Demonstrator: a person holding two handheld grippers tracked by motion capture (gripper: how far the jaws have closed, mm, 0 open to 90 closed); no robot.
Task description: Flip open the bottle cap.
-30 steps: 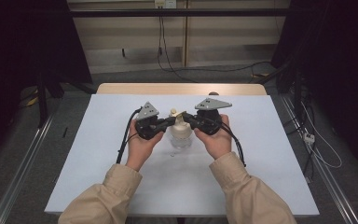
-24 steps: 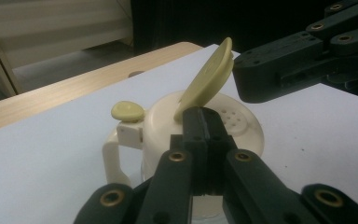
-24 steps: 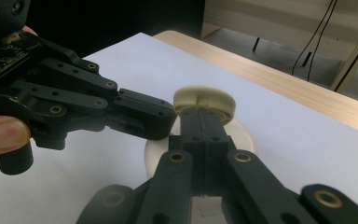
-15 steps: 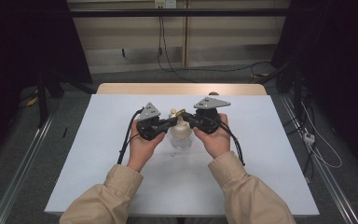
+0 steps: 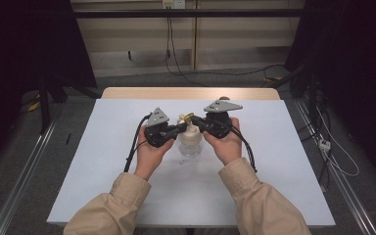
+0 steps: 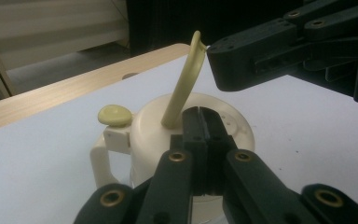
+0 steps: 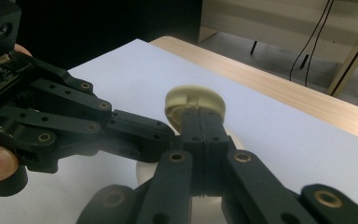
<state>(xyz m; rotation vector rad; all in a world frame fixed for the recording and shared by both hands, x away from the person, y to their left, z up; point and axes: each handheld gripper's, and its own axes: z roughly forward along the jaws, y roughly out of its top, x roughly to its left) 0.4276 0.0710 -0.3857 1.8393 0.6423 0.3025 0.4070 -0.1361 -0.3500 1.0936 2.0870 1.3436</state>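
Observation:
A clear jar (image 5: 190,146) with a cream lid (image 6: 144,128) stands mid-table between both hands. The lid's yellowish flip cap (image 6: 184,84) stands raised, almost upright. My left gripper (image 6: 203,116) is shut, its joined tips resting on the lid top beside the cap's hinge, with nothing visible between them. From the other side, my right gripper (image 7: 198,116) is shut on the raised flip cap (image 7: 195,100) at its upper rim. In the high view the left gripper (image 5: 182,128) and right gripper (image 5: 195,121) meet over the jar.
The jar stands on a white sheet (image 5: 274,161) covering the table, with a bare wooden strip (image 5: 191,93) along the far edge. A small round knob (image 6: 114,115) and a side handle (image 6: 100,163) sit on the lid's left. Dark curtains and floor cables surround the table.

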